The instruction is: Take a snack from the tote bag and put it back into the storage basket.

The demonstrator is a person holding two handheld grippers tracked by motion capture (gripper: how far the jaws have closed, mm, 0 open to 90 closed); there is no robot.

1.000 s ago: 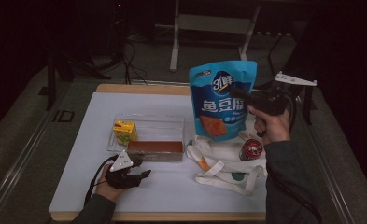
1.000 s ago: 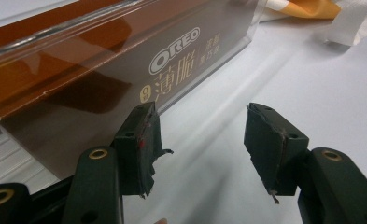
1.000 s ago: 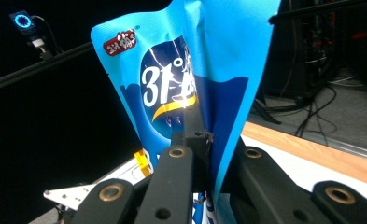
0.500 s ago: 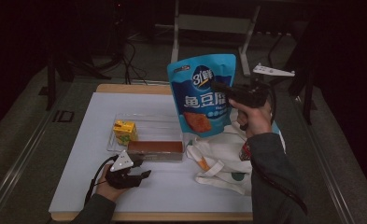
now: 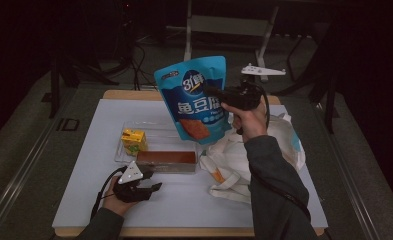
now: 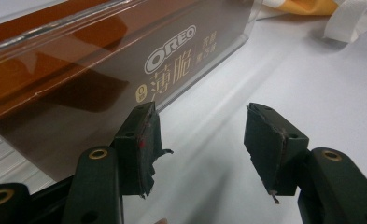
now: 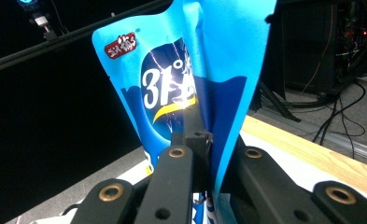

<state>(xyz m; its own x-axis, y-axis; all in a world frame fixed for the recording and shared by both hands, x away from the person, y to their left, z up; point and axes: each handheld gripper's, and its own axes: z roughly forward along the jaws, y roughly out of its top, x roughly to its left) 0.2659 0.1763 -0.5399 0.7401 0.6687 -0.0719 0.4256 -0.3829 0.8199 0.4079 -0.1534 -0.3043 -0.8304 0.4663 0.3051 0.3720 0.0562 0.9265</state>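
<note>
Clamping with the right gripper (image 5: 213, 93) on the blue fish-tofu pouch (image 5: 194, 100): jaws squeezed nearly together on a fold of film at the pouch's right edge, plain in the right gripper view (image 7: 196, 136), where the blue pouch stands upright between them. Holds the pouch in the air, clear of everything, over the far middle of the white-covered table (image 5: 79, 170), above and just right of the clear tray (image 5: 156, 129). Rests the left gripper (image 5: 153, 188) low at the near left, jaws parted about halfway around nothing, fingertips just short of the tray's near wall in the left gripper view (image 6: 200, 135). Already seated in the tray: a small yellow carton (image 5: 133, 141) at its left end and a long brown Oreo thins box (image 5: 166, 158) along its near side, seen through the clear wall (image 6: 125, 70). Lies slumped and open at the right: a white tote bag (image 5: 236, 167), with something orange showing at its mouth, too small to name. Judging by this, looks like unpacking the tote into the tray, roughly midway: two items placed, a third lifted but not yet set down. Left to do: carry the pouch over the tray's free far strip, lower it, let go; then check the tote for more, its inside being hidden.
</note>
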